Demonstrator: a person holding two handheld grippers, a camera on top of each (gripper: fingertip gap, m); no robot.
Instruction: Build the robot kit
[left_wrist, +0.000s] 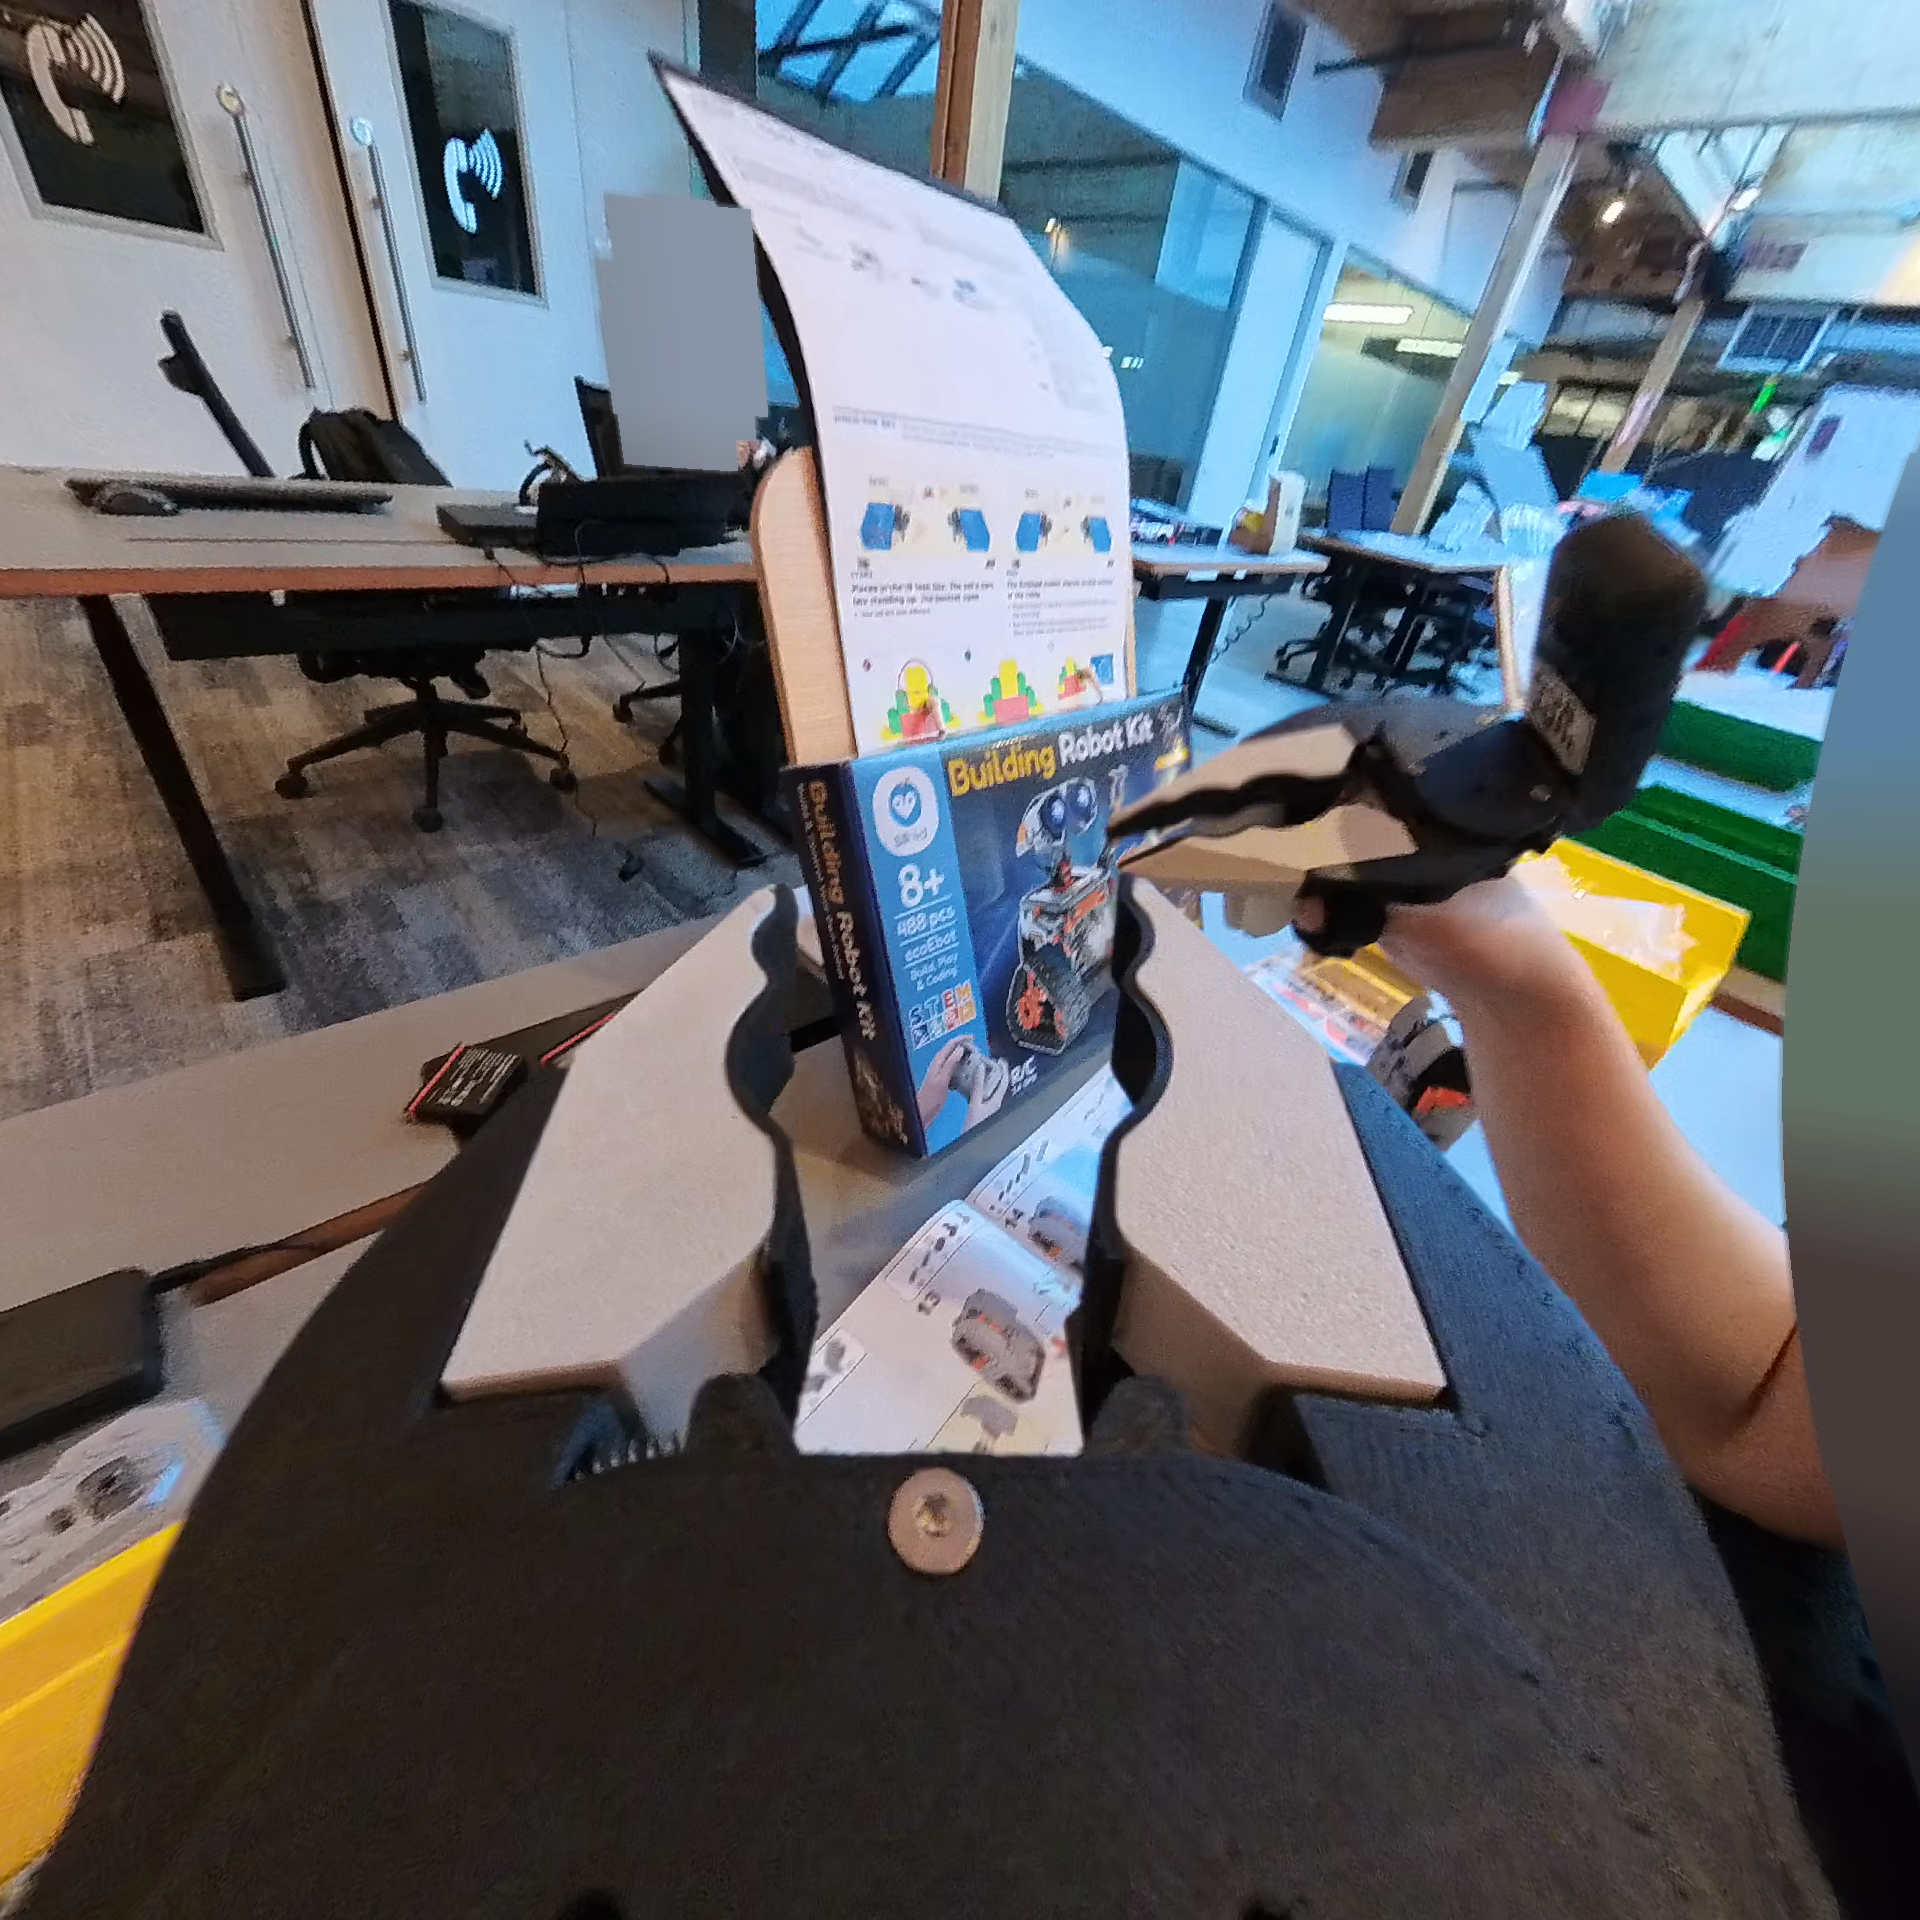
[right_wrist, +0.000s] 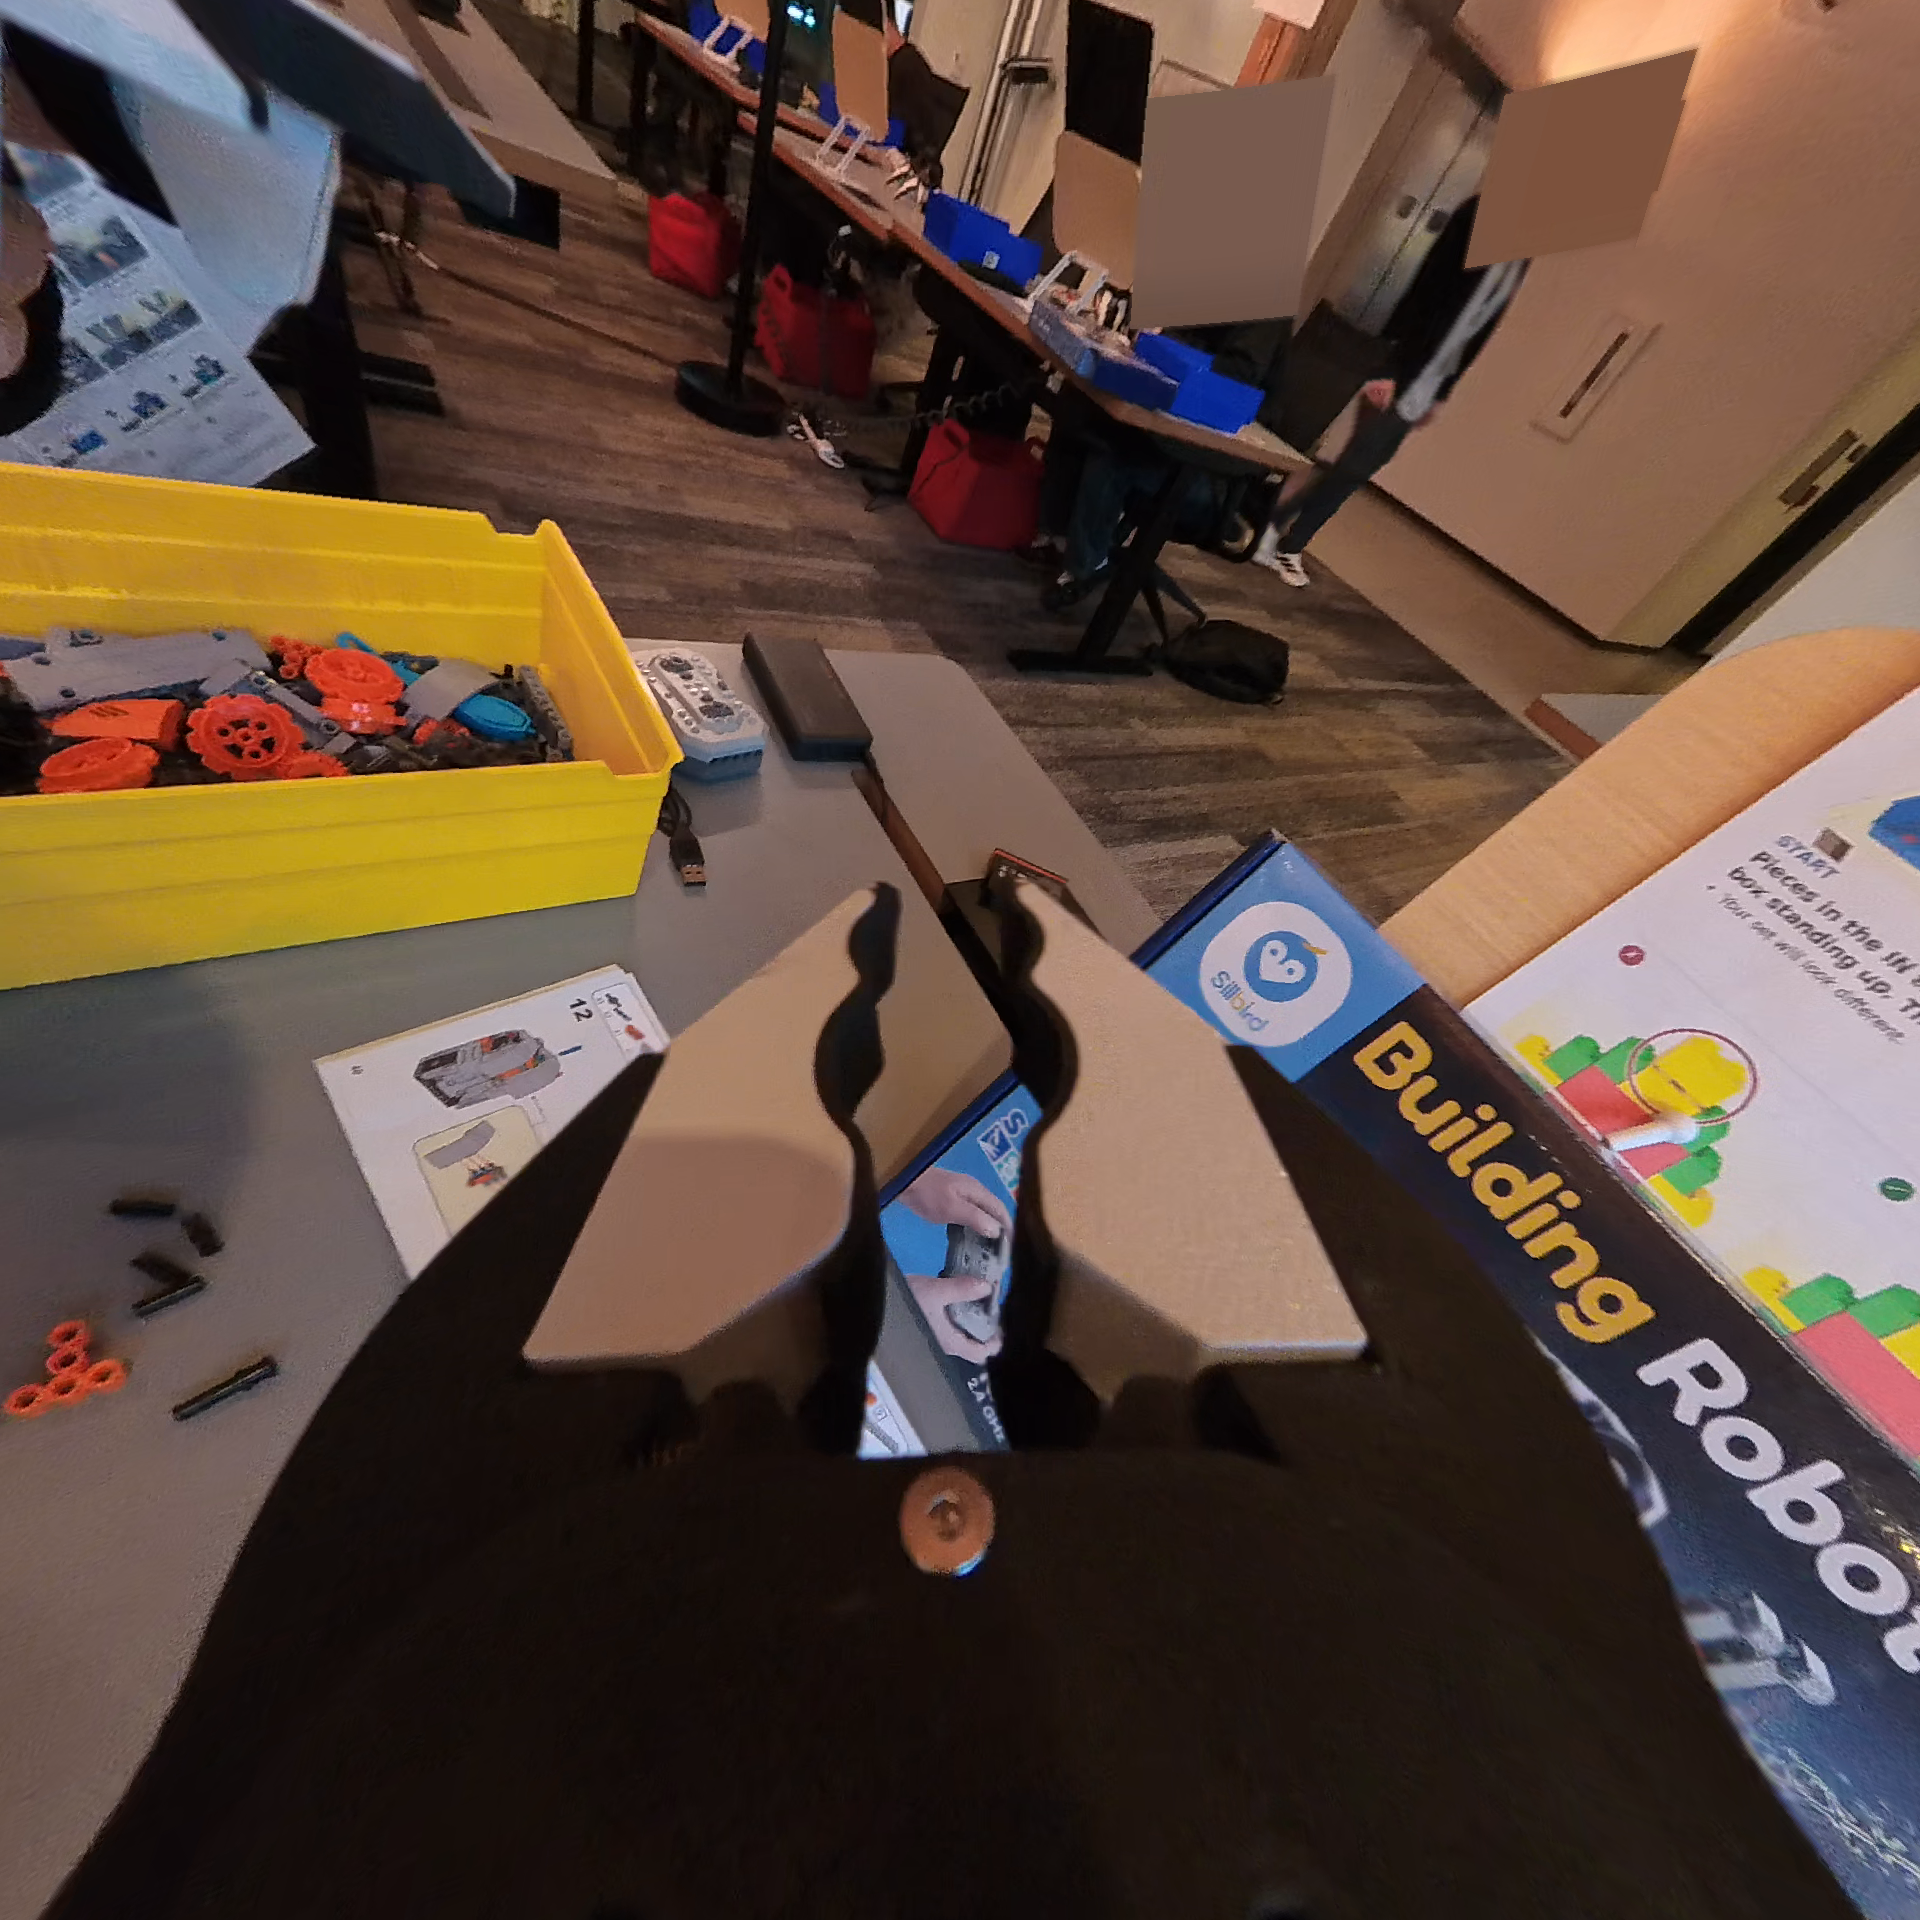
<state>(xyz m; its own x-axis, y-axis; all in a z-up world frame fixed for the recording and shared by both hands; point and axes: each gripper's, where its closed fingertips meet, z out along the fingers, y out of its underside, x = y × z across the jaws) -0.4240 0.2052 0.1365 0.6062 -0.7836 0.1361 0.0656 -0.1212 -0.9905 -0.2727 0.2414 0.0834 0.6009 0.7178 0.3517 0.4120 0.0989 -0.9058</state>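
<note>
Box (right_wrist: 1558, 1299) base behind right jaws.

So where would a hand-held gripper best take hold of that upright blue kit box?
Probably across the blue kit box at its narrow spine, near the top, coming from above. It stands on end, thin in that direction; the wooden stand and sheet crowd its back.

Writing stands on the blue-and-black cardboard box (left_wrist: 935, 935) just ahead of the left claw (left_wrist: 956, 899), the white paper sheet (left_wrist: 966, 416) upright behind it, and the open white booklet (left_wrist: 966, 1309) beneath.
</note>
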